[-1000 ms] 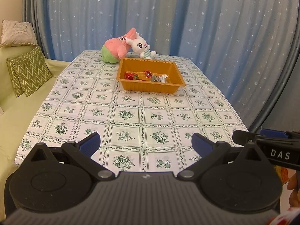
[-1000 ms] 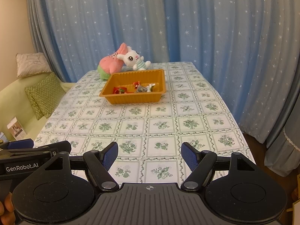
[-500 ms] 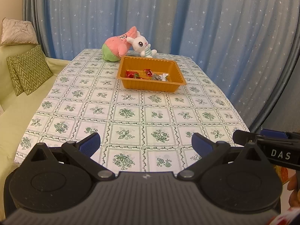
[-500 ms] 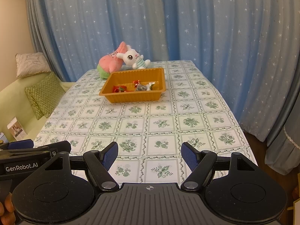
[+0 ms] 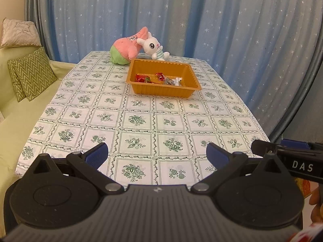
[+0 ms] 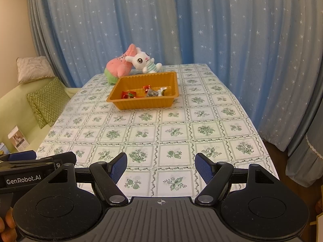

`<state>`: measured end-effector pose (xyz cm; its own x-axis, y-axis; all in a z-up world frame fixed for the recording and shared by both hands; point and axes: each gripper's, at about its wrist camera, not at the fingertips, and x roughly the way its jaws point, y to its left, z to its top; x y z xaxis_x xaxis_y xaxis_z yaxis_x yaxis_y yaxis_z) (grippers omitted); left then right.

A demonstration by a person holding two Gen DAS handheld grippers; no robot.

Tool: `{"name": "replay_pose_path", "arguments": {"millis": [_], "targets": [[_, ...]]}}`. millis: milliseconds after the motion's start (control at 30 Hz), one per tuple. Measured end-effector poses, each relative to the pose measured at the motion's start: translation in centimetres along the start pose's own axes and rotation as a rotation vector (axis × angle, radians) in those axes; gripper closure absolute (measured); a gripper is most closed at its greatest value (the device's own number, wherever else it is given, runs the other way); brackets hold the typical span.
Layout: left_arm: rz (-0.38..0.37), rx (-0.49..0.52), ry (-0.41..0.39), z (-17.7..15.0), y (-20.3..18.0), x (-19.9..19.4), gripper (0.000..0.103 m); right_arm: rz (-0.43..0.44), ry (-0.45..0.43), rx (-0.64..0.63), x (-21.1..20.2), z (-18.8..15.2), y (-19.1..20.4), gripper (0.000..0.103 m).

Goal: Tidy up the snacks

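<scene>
Blue, green and orange all round.
Starry blue curtain (image 5: pixel 201 20), white table (image 5: pixel 141 121) cloth with green floral squares, orange tray (image 5: pixel 161 92) holding red and silver snacks (image 5: pixel 159 76), pink-and-green plush (image 5: pixel 126 49), white rabbit (image 5: pixel 153 46), green zigzag cushions (image 5: pixel 32 72).

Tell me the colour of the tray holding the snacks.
Orange; the tray shows best in the left wrist view.

Left gripper (image 5: pixel 157 155) fingers spread empty over tablecloth (image 5: pixel 141 119), orange tray (image 5: pixel 161 91) holding snacks (image 5: pixel 159 77) beyond
</scene>
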<state>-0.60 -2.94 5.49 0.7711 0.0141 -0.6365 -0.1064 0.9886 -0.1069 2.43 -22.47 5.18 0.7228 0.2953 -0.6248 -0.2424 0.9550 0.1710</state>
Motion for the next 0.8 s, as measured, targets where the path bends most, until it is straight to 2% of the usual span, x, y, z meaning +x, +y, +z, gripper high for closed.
{"name": "replay_pose_path", "arguments": {"millis": [800], "targets": [[-0.007,0.003,-0.006,-0.09,0.05,0.20,0.000,-0.001,0.003,0.002,0.13,-0.02,-0.04,0.029]]}}
